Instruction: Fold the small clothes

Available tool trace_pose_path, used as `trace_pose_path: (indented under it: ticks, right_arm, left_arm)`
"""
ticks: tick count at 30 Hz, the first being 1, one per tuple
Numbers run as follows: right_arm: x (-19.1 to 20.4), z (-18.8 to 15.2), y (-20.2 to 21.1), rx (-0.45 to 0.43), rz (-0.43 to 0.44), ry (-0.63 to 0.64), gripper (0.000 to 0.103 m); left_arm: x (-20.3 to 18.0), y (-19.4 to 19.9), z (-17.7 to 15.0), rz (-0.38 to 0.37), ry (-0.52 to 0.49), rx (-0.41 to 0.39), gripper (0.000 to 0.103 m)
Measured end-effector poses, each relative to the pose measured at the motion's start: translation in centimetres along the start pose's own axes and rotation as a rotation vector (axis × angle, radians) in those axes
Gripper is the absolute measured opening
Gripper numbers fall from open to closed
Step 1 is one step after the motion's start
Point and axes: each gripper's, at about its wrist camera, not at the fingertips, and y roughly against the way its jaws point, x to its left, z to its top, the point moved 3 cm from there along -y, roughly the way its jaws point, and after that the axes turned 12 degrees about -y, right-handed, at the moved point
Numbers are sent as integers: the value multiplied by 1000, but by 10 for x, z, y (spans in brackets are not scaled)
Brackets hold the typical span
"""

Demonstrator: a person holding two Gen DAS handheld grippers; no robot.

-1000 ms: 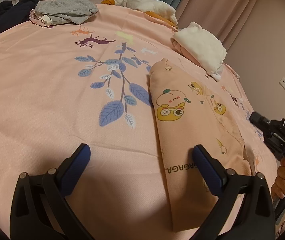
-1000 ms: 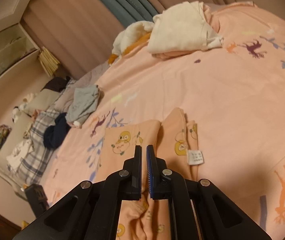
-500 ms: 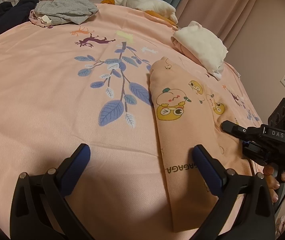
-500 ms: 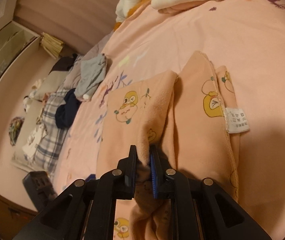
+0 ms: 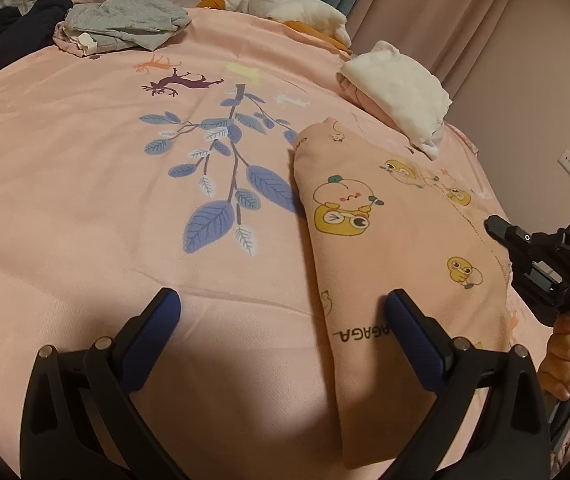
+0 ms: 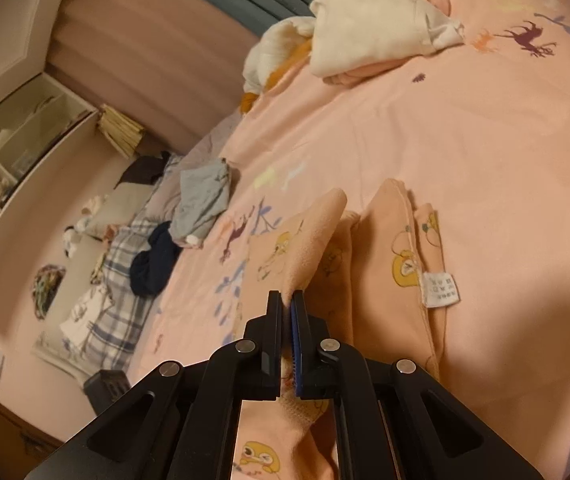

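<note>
Since 1 s ago: my R gripper [image 6: 288, 312] went from closed on nothing above garment [image 5: 385, 248] to pinching its raised edge; jaws just closed further, cloth between pads. L gripper [image 5: 281, 320] unmoved, jaws wide, nothing in them, R finger over garment's near end. Garment on bedspread [image 5: 85, 200], R of leaf print, already folded to long strip, long axis running away from me. R hand nearer, holds R long edge; judge next move carries edge across toward L. White tag [image 6: 439, 288] showing.
</note>
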Motion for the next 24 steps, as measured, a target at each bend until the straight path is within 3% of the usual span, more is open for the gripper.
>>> trace_pose_path:
  ticks: [8,10,11,14,18,22,24]
  right_arm:
    - [-16,12,20,-98,-21,-25,2]
    - [-24,13,20,-42,-32,-26,2]
    - [-29,13,18,-13,-38,-47,8]
    - [-41,12,11,52,-9,-111,49]
    - [-31,4,-2,137,58,-109,51]
    - [-24,-4,-21,154,-58,-56,51]
    - [-25,-6,-29,164,-47,-59,51]
  left_arm:
    - [3,0,-1,-20,22,-7,102]
    - [1,-1,-1,-12,15,-2,102]
    - [1,-1,-1,-8,12,0,102]
    - [1,-2,-1,-6,11,0,102]
    - [1,-2,-1,-6,11,0,103]
    - [1,-2,-2,-5,11,1,103]
    - [1,-2,-2,-4,10,0,102]
